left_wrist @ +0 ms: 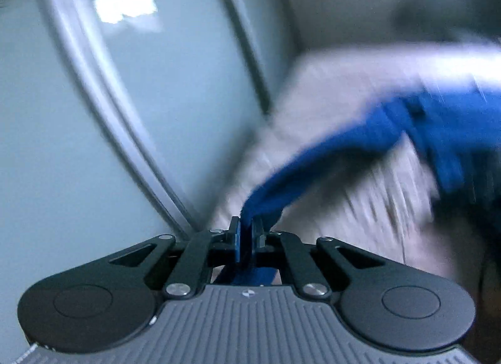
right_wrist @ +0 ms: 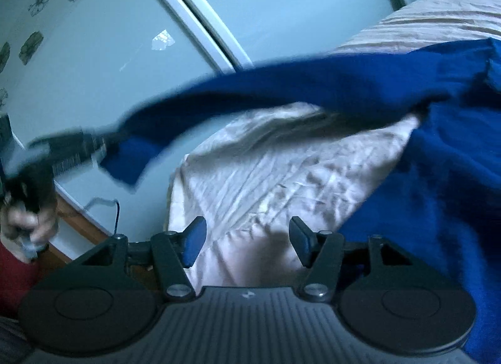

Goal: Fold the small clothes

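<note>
While pinched in left hand-held gripper, blue garment stretches rightward (blurred).

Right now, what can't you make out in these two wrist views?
- Left wrist view: motion blur smears the blue garment and the bed sheet; folds and garment type unreadable.
- Left wrist view: the left gripper pinches the cloth; which part it holds is unclear.
- Right wrist view: the garment runs off the right edge.
- Right wrist view: the hand at the left edge is blurred.
</note>
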The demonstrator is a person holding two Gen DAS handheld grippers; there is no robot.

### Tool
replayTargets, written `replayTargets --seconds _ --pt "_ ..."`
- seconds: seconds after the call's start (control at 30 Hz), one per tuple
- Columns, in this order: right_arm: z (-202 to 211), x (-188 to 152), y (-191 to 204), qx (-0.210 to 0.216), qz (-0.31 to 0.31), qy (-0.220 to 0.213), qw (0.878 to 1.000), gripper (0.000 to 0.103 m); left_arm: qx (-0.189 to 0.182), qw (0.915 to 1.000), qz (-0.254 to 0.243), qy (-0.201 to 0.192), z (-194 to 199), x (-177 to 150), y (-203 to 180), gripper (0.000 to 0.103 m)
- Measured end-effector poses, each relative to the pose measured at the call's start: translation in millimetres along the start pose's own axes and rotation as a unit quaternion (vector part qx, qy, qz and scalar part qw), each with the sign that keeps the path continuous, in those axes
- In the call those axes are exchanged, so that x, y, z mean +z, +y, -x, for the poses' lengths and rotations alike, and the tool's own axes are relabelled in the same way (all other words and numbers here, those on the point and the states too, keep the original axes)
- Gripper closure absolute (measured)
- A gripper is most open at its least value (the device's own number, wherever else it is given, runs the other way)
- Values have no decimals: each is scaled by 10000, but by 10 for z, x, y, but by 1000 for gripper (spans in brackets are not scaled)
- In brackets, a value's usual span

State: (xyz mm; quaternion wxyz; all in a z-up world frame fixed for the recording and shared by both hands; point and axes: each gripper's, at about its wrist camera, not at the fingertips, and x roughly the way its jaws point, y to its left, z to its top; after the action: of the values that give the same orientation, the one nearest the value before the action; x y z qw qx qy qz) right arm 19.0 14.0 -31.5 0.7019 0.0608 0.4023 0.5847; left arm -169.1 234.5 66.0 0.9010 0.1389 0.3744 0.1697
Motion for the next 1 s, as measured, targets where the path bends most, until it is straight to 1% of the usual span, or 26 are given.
replayTargets --seconds 0.07,0.1,0.17,0.2,0.27,0.3,0.33,0.37,0.4,0.43,0.47,0.5,0.53,0.57,0.6,0.63,0.7,0.77,0.8,0.83,0.93,1.0 --pt "19 9 -29 -48 -35 -15 10000 45 -188 9974 -557 425 -153 -194 -224 96" --pt "28 11 -37 -70 -46 -17 10000 45 -317 9956 -714 519 -185 -272 -305 96" --pt "38 19 -53 -115 -53 -4 9999 45 -819 9915 -810 612 -219 -387 -375 93" --pt "42 21 -55 -144 -51 8 9999 45 -1005 9902 -758 609 -222 -406 -358 88" --pt "43 27 -57 -186 -52 27 9998 45 -1225 9894 -553 545 -202 -418 -251 75" --pt "46 32 -57 -187 -52 30 9998 45 -1338 9889 -382 529 -191 -397 -171 65" --pt "49 36 -60 -183 -53 27 9998 45 -1392 9890 -157 476 -153 -404 -96 55" --pt "50 37 -61 -168 -55 27 9998 45 -1416 9891 75 407 -134 -393 -30 49" --pt "23 38 -77 -152 -59 35 9999 45 -1434 9885 345 327 -114 -394 66 38" --pt "14 38 -78 -149 -61 50 9999 45 -1435 9869 691 262 -127 -404 161 31" --pt "7 32 -44 -160 -56 60 9998 45 -1450 9839 1019 243 -152 -424 261 31" --pt "0 28 -39 -159 -49 71 9998 45 -1500 9790 1357 256 -167 -458 361 32" --pt "-11 25 -26 -147 -41 79 9999 45 -1589 9720 1703 312 -245 -471 455 35" --pt "-16 24 -14 -129 -28 89 9999 45 -1663 9658 1946 409 -315 -514 497 39" --pt "-24 23 -3 -118 -11 96 9999 45 -1711 9609 2107 547 -384 -554 523 50" --pt "-30 22 8 -114 9 106 9999 45 -1762 9582 2143 703 -449 -592 519 61" --pt "-39 19 23 -121 24 125 9998 45 -1901 9571 2025 825 -533 -639 443 66" --pt "-51 20 20 -130 14 133 9998 45 -1948 9599 1846 807 -555 -645 338 74" --pt "-54 19 15 -131 2 137 9998 45 -1957 9609 1794 787 -546 -644 304 80" --pt "-53 21 10 -133 -5 138 9998 45 -1949 9617 1763 773 -523 -640 279 92" --pt "-34 18 16 -143 18 118 9998 45 -1881 9644 1703 744 -531 -603 257 97" --pt "-12 13 17 -143 16 82 9999 45 -1735 9673 1729 661 -502 -555 247 97"
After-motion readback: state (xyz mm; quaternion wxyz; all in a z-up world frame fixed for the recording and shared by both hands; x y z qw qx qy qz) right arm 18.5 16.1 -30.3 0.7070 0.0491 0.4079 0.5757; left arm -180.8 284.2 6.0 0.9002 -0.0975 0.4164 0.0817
